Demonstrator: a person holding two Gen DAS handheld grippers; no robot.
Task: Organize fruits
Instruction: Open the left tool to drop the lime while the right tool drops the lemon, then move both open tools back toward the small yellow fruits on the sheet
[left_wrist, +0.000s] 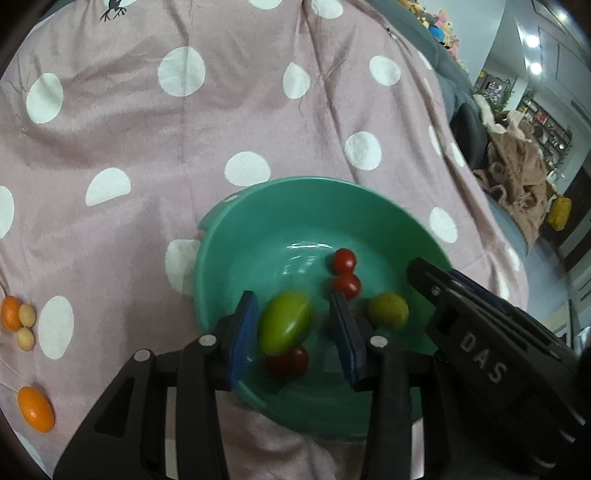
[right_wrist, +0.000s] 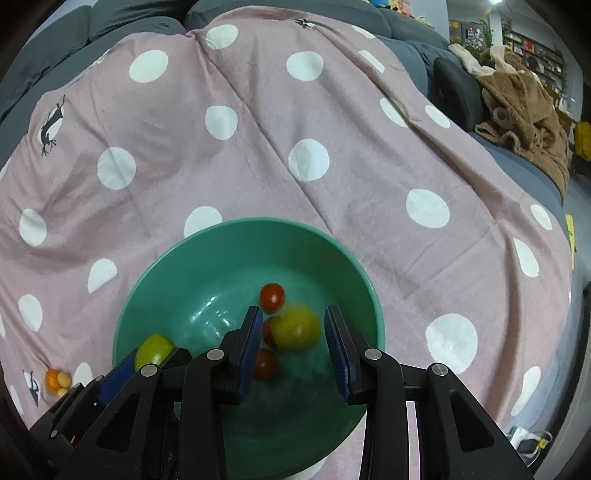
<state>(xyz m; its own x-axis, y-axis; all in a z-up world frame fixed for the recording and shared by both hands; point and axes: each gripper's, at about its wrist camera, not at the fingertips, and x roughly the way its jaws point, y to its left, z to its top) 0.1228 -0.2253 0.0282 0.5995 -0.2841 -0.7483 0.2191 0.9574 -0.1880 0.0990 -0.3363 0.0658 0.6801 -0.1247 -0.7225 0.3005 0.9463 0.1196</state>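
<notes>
Teal melamine is what both your grippers hang over: the bowl (left_wrist: 236, 236) sits on a pink polka-dot cloth (left_wrist: 147, 122) and already holds several cherry tomatoes and two green fruits.

Your left gripper (left_wrist: 295, 332) has its fingers apart, with a green oval fruit (left_wrist: 284, 322) between them. The picture is blurred there and a gap shows on the right side, so I judge the fruit released or dropping rather than clamped.

Your right gripper (right_wrist: 293, 345) also has its fingers apart over the bowl, and the yellow-green fruit (right_wrist: 297, 328) seen between them lies smeared, down near the bowl floor, with no pad pressing on it. Red cherry tomatoes (left_wrist: 345, 273) rest just beside it.

Out on the cloth to your left, an orange kumquat-like fruit (left_wrist: 35, 409) lies alone, and another orange one (left_wrist: 11, 313) touches two pale round ones (left_wrist: 26, 326). Those look like what is left to collect.

Watch the crowding: both grippers share one bowl, nearly touching, so pulling one away carelessly could knock the other or tip the rim. The bowl stands on soft fabric, so a nudge may rock it. A falling fruit may bounce and roll out.
</notes>
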